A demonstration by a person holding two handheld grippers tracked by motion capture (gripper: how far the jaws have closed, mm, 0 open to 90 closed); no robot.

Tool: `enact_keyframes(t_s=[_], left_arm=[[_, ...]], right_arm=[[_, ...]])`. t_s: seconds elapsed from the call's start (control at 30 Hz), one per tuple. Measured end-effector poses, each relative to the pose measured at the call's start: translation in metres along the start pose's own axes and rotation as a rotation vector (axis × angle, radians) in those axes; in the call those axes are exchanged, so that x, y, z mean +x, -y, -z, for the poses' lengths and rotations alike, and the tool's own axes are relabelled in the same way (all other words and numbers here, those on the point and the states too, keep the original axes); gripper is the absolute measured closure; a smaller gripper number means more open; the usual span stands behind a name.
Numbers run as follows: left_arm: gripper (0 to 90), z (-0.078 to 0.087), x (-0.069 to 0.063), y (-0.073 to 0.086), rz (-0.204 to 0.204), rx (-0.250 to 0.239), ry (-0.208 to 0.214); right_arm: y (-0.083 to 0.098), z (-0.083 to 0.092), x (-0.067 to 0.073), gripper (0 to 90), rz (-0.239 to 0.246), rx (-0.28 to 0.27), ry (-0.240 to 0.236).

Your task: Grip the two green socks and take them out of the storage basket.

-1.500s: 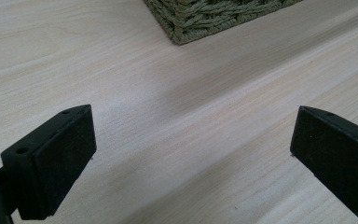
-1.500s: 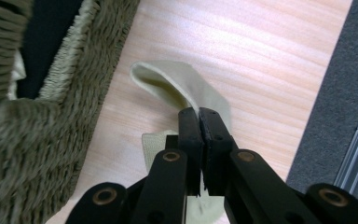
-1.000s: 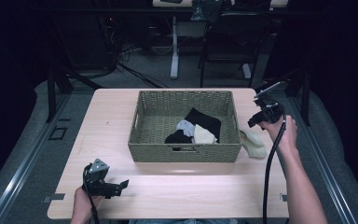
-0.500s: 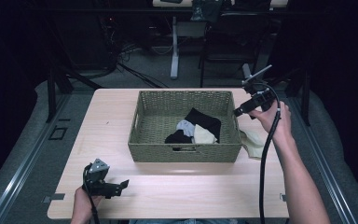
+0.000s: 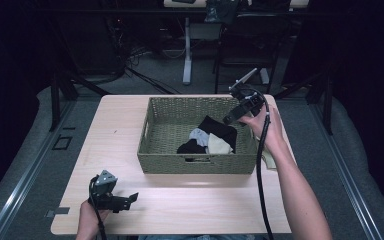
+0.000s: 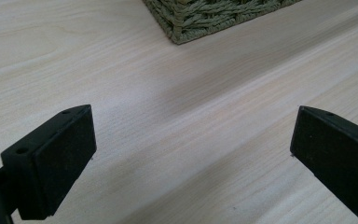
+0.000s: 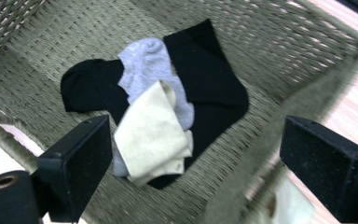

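Over the far right corner of the woven basket [image 5: 165, 162] hangs the right claw [image 5: 228, 120], held in a person's right hand [image 5: 265, 122]. Its jaws have just been opening, and they stand wide apart with nothing between them. It points down into the basket. A black cable [image 5: 260, 170] runs from it back along the arm.

Down in the basket lies a little pile of socks. A cream sock [image 7: 151, 135] lies on top, folded over. Under it is a grey sock [image 7: 144, 60], and under both is a black sock [image 7: 209, 70] that spreads out to each side. In the high view the pile sits in the right half of the basket, near the front wall. Through the right claw's own view the socks lie just past the two black jaws, not touching them.

Another pale sock [image 5: 269, 161] lies on the tabletop [image 5: 115, 130] just outside the basket's right wall, partly hidden by the arm.

At the front left of the tabletop sits the left claw [image 5: 132, 198], low and well apart from the basket. Its jaws are wide open too and hold nothing. Bare wood shows between them, with the basket's corner [image 6: 186, 28] farther ahead.
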State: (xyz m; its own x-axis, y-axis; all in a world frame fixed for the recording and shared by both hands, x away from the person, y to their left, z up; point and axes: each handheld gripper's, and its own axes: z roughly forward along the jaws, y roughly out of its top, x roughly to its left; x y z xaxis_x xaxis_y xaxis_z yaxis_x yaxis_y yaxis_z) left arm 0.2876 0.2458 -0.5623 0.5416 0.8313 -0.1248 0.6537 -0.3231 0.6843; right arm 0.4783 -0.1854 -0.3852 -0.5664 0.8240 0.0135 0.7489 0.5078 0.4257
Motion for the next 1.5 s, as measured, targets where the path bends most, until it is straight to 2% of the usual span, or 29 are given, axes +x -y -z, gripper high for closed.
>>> enact_keyframes(t_s=[0.43,0.63,0.67,0.73,0.93,1.03,1.27,1.3,1.37,1.47,1.5], left_arm=[[0.2,0.0,0.0,0.0,0.004,0.0,0.002],[0.2,0.0,0.0,0.0,0.002,0.001,0.002],[0.2,0.0,0.0,0.0,0.002,0.002,0.004],[0.2,0.0,0.0,0.001,0.001,0.003,0.003],[0.2,0.0,0.0,0.001,0.001,0.003,0.003],[0.2,0.0,0.0,0.001,0.001,0.002,0.004],[0.2,0.0,0.0,0.001,0.001,0.004,0.004],[0.2,0.0,0.0,0.001,0.001,0.004,0.003],[0.3,0.001,0.0,0.001,-0.002,0.003,0.004],[0.3,0.001,0.0,0.001,-0.004,0.002,0.003],[0.3,0.001,0.0,0.001,-0.004,0.002,0.003]], right_arm=[[-0.014,-0.04,0.017,8.2,0.027,0.032,-0.057],[-0.018,-0.052,0.022,8.5,0.03,0.056,-0.062],[-0.018,-0.056,0.023,8.6,0.025,0.047,-0.065],[-0.021,-0.062,0.025,8.9,0.04,0.058,-0.072],[-0.023,-0.079,0.027,11.4,0.027,0.076,-0.078],[-0.024,-0.085,0.025,13.4,0.036,0.102,-0.077],[-0.026,-0.103,0.022,15.3,0.013,0.138,-0.081],[-0.026,-0.105,0.023,16.1,-0.002,0.129,-0.086],[-0.026,-0.109,0.022,18.1,0.007,0.145,-0.09],[-0.025,-0.118,0.024,21.2,-0.01,0.149,-0.093],[-0.026,-0.12,0.023,21.9,0.0,0.162,-0.09]])
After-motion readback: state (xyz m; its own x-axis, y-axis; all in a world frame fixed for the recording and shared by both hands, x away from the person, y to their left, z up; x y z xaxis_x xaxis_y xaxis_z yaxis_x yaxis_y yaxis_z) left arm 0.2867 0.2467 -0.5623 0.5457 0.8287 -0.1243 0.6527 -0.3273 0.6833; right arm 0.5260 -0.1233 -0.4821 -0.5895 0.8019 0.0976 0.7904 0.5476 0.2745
